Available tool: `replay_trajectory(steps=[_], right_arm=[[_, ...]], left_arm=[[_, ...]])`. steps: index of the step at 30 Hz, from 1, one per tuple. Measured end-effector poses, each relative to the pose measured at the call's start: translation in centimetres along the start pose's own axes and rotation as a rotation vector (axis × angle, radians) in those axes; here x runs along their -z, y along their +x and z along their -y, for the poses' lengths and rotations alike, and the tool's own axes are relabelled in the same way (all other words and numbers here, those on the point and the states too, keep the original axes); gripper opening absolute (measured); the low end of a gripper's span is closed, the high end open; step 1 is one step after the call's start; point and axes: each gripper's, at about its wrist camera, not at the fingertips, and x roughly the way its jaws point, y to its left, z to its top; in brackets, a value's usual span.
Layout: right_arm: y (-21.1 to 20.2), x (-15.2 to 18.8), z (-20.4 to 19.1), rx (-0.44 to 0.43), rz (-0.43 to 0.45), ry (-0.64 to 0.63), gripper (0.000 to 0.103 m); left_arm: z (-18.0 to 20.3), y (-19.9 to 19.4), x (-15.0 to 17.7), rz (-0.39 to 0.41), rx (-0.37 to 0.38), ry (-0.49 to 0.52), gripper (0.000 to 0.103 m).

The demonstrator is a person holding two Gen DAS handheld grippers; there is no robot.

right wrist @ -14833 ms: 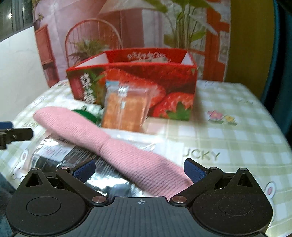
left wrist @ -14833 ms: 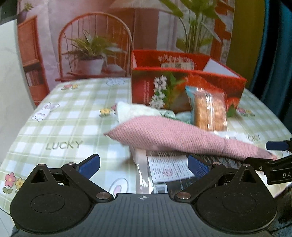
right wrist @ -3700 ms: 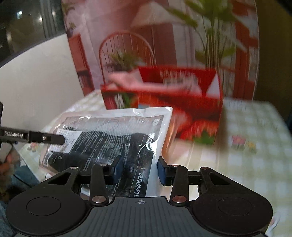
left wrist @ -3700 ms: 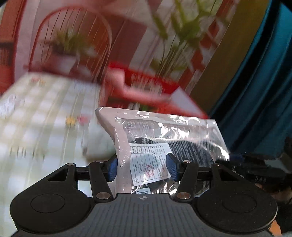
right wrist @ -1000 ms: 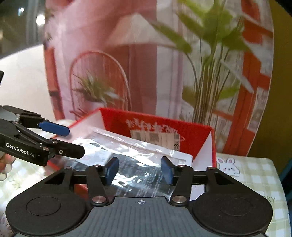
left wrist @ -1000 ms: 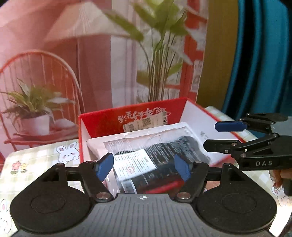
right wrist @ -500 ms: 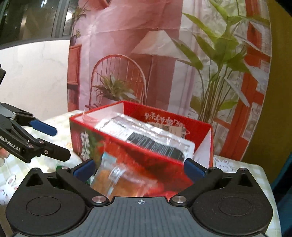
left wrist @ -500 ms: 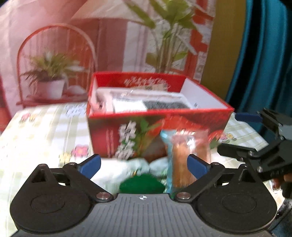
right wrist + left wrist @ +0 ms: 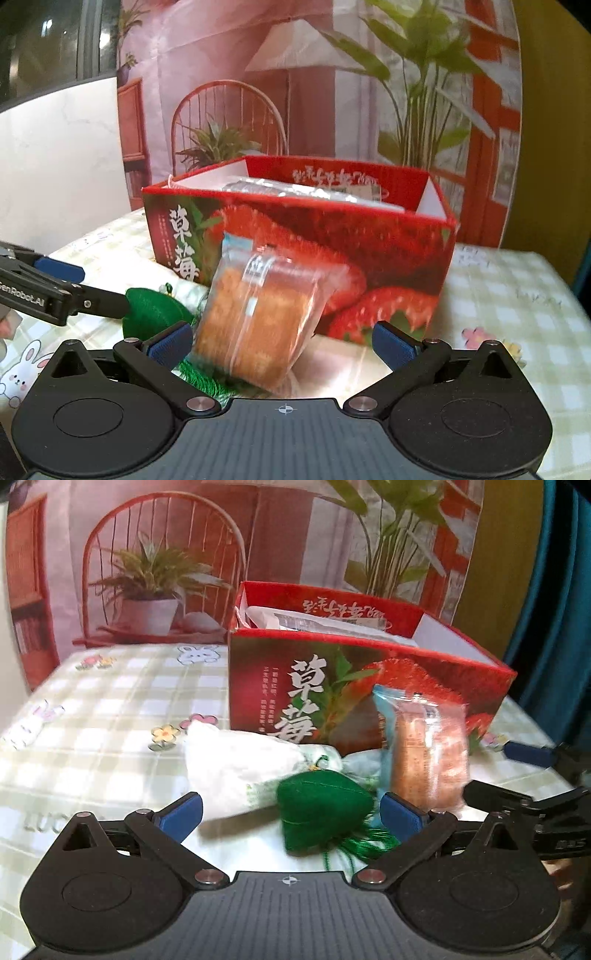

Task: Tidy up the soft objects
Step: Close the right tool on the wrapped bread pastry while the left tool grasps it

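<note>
Left gripper spread wide, nothing held; green pouch seen between its pads on tablecloth. Right gripper also spread, empty, wrapped cake leaned against red box ahead. Plastic packet lies inside box.

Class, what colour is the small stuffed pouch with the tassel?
Green pouch, clearest in the left wrist view.

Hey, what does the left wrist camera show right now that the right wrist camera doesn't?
Only the left wrist view shows the white pouch lying beside the green stuffed pouch. Only the right wrist view shows the strawberries printed on the red box and a window at upper left. Both show the box, the plastic packet inside it, the wrapped cake leaning against it, and both open grippers.
</note>
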Motion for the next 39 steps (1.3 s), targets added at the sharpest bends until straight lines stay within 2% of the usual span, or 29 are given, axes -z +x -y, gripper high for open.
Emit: replay_trajectory(steps=[5,7,9,12,19,26,30,33,36,39], right_arm=[[0.5,0.7,0.4,-0.002,0.056,0.019,0.102],[0.9,0.6,0.6,0.002,0.046,0.006,0.102],[1.5,0.5,0.4,0.006,0.027,-0.018,0.102],[2.1,0.8,0.0,0.060,0.019,-0.053,0.103],[2.3,1.7,-0.4,0.033,0.048,-0.092,0.103],[2.5,1.9,-0.6,-0.005,0.028,-0.099,0.102],[2.7,1.8,0.0,-0.022,0.021,-0.067,0.100],[2.6,1.8,0.5,-0.037,0.019,-0.040,0.094],[2.6,1.8,1.2,-0.055,0.019,-0.009,0.087],[2.6,1.8,1.7,-0.072,0.019,0.019,0.080]], left_arm=[[-0.3,0.1,0.4,-0.001,0.016,-0.075,0.103],[-0.3,0.3,0.4,0.003,0.029,-0.088,0.103],[0.1,0.4,0.2,0.005,0.023,-0.075,0.103],[0.5,0.4,-0.1,0.003,0.021,-0.043,0.103],[0.8,0.4,-0.9,0.015,0.033,-0.056,0.103],[2.6,0.9,-2.3,0.016,0.073,-0.033,0.100],[4.0,2.1,-3.1,-0.017,0.128,-0.007,0.090],[5.1,3.4,-3.6,-0.037,0.180,-0.010,0.082],[5.5,4.9,-3.9,-0.057,0.226,-0.042,0.078],[5.8,6.3,-4.0,-0.089,0.250,-0.077,0.066]])
